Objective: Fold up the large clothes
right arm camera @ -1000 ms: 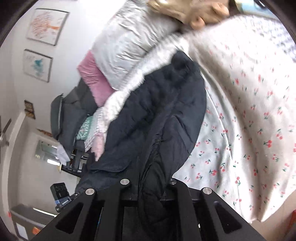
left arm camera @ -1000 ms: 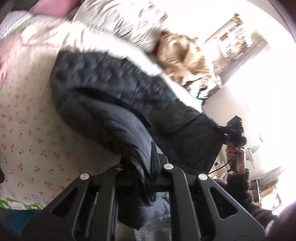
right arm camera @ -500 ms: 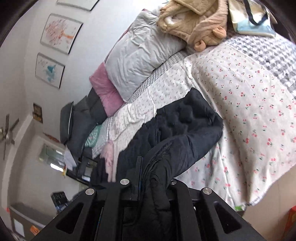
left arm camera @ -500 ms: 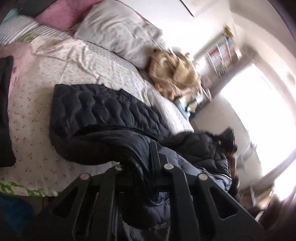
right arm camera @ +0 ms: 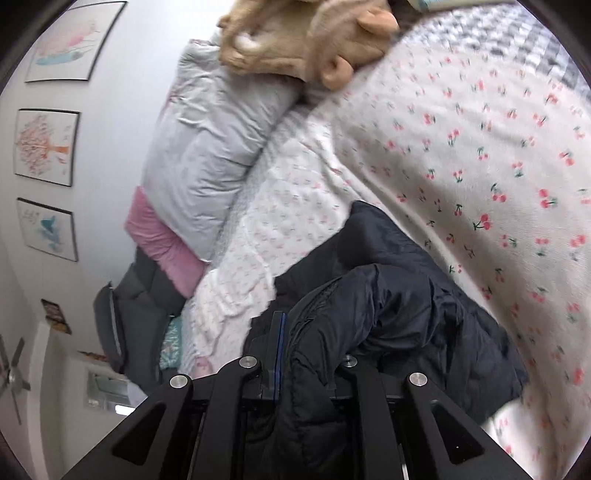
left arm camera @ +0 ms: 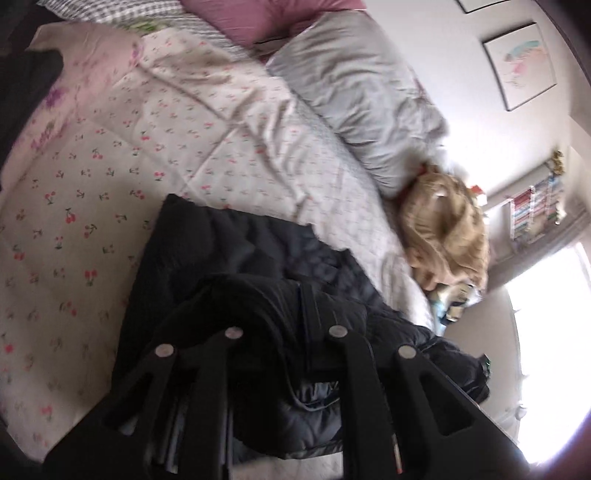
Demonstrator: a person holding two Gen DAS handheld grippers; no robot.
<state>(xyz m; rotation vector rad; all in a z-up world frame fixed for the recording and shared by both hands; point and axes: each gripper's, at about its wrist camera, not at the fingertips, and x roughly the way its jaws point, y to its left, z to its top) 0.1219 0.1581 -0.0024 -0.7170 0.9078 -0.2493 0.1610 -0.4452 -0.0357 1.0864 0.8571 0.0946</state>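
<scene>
A dark navy quilted jacket (left arm camera: 236, 251) lies bunched on the cherry-print bedspread (left arm camera: 92, 177). My left gripper (left arm camera: 284, 314) is shut on a fold of the jacket, which drapes over its fingers and hides the tips. In the right wrist view the same jacket (right arm camera: 406, 295) lies on the bedspread (right arm camera: 480, 147). My right gripper (right arm camera: 310, 332) is shut on another fold of it; the cloth bulges up between the fingers.
A grey pillow (left arm camera: 362, 96) and a pink pillow (left arm camera: 266, 14) lie at the head of the bed. A tan plush toy (left arm camera: 447, 236) lies beside the grey pillow; it also shows in the right wrist view (right arm camera: 306, 33). Framed pictures (right arm camera: 44, 147) hang on the wall.
Both grippers have carried the jacket farther over the bed and lower toward the bedspread, keeping hold of it. The jacket is more bunched, and the views have swung toward the pillows.
</scene>
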